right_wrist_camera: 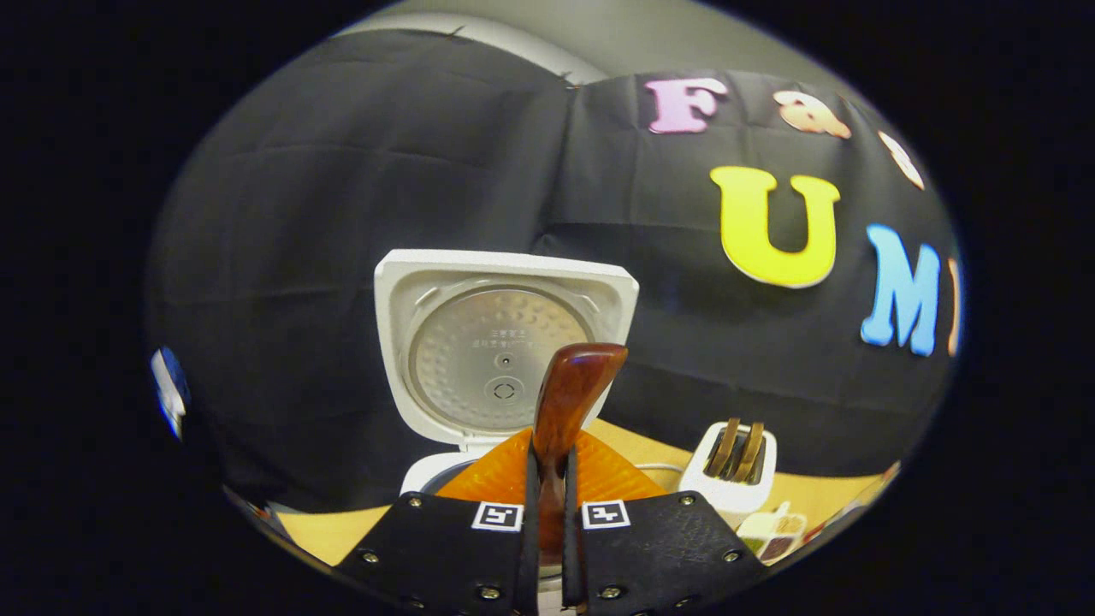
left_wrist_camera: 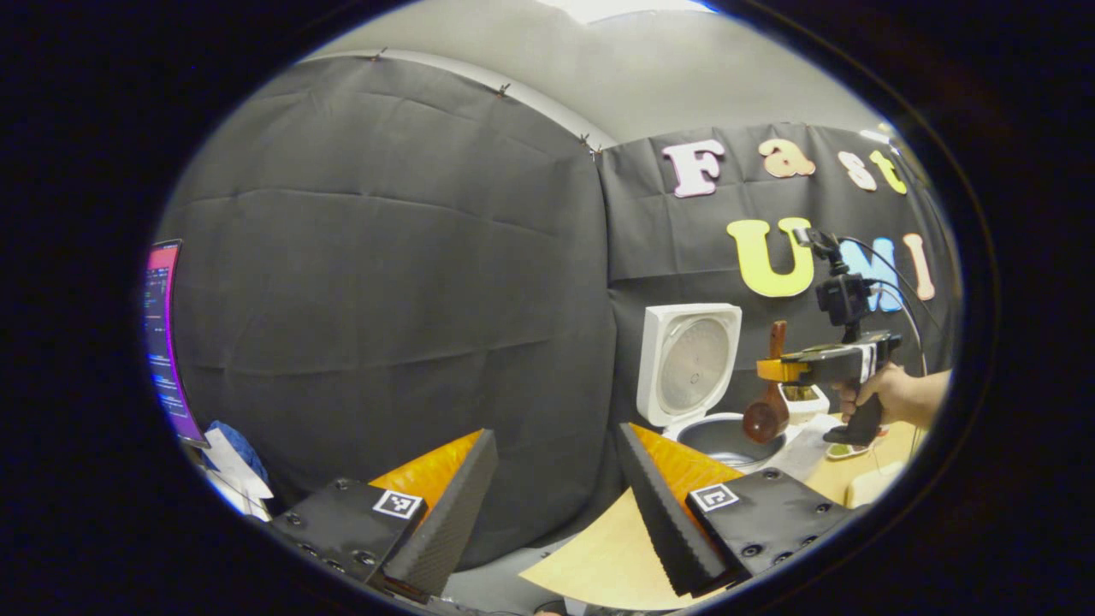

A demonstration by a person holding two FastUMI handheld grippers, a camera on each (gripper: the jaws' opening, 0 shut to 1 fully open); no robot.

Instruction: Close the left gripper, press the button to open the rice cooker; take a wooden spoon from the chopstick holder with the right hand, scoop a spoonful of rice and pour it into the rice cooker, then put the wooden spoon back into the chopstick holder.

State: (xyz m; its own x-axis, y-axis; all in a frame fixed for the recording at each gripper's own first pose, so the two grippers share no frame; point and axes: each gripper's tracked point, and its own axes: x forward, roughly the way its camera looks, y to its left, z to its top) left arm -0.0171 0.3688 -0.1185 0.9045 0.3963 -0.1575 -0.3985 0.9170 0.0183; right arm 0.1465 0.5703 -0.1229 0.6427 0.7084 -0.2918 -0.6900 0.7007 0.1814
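Pouring step: right gripper (right_wrist_camera: pixel 547 513) fingers pinch the wooden spoon (right_wrist_camera: pixel 569 389) over the open rice cooker (right_wrist_camera: pixel 505 342); left gripper (left_wrist_camera: pixel 556 513) fingers spread. Next, tipping, then return to chopstick holder (right_wrist_camera: pixel 736 479).

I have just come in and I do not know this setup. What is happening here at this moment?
A person works with a gripper in each hand. The right gripper is shut on a wooden spoon and holds it over the rice cooker, bowl end down above the pot. The cooker's lid stands open. The left gripper is open, held back from the cooker and holds nothing. The chopstick holder stands beside the cooker with other utensils in it.
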